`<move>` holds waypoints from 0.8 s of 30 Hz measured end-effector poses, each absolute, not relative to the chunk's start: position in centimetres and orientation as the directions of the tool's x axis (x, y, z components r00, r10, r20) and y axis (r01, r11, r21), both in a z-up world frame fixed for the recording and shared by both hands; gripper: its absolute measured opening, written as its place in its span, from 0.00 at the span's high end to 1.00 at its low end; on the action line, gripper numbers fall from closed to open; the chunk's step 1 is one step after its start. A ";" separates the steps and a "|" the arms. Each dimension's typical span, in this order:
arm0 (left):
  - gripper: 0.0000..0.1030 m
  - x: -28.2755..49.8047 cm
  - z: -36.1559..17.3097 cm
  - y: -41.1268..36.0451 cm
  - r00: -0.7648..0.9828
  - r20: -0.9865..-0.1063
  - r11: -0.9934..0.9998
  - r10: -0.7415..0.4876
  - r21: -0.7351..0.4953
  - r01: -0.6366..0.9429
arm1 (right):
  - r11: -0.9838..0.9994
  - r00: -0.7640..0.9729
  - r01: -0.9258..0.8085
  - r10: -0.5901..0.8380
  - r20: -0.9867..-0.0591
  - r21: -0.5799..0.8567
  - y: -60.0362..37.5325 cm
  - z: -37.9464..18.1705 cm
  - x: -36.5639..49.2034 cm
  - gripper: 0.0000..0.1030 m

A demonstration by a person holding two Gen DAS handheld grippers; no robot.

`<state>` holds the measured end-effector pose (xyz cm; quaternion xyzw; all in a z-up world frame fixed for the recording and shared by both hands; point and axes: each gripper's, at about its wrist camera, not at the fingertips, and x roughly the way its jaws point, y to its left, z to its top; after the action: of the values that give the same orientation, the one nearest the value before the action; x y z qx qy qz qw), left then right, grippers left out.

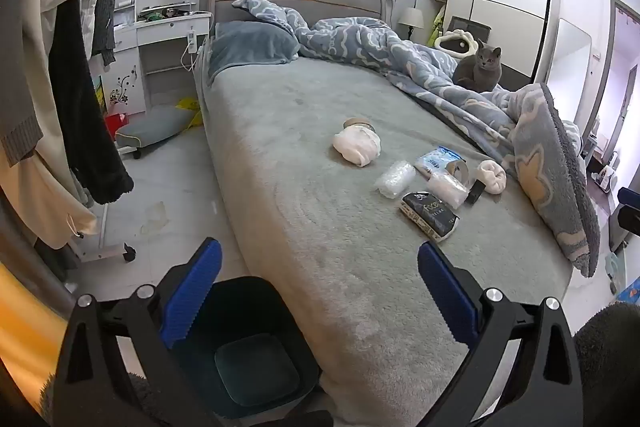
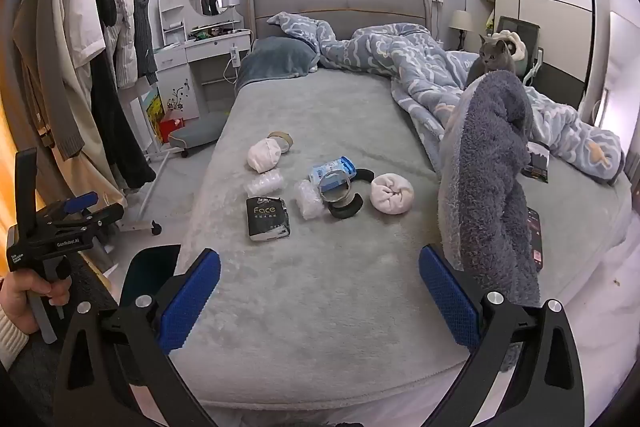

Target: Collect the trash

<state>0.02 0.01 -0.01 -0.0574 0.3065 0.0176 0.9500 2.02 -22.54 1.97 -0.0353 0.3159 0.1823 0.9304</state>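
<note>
Crinkly wrappers [image 2: 268, 218] on plush bedspread [image 2: 320, 287]

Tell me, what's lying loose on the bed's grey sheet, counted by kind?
White rolled cloth bundles: 2
Clear crinkled plastic wraps: 2
Tape rolls: 2
Black Face tissue pack: 1
Blue-and-white packet: 1
Total: 8

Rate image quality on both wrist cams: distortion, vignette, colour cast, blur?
Left wrist: strong fisheye bend, bed edges curve, black corners, orange glow at lower left, items sharp, cat clear. Right wrist: same bend and dark corners, orange strip along the left edge, pink-white blowout at right, label on the pack readable, no motion blur.
</note>
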 end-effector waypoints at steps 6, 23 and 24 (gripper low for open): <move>0.03 0.0 0.0 0.0 0.813 -0.583 0.992 -0.005 -0.102 -0.068 | 0.931 0.728 -0.362 0.319 -0.606 0.055 -22.5 1.9 2.1 0.03; 0.03 -0.2 0.2 0.2 0.813 -0.583 0.993 -0.003 -0.097 -0.066 | 0.931 0.726 -0.361 0.318 -0.610 0.056 -22.5 1.9 2.2 0.03; 0.03 -0.2 0.2 0.2 0.812 -0.584 0.993 -0.003 -0.097 -0.066 | 0.931 0.725 -0.361 0.318 -0.611 0.056 -22.5 1.9 2.2 0.03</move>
<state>-0.21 0.19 0.15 -0.0563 0.3062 0.0168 0.9502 2.20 -22.51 1.86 -0.0336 0.3224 0.1830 0.9281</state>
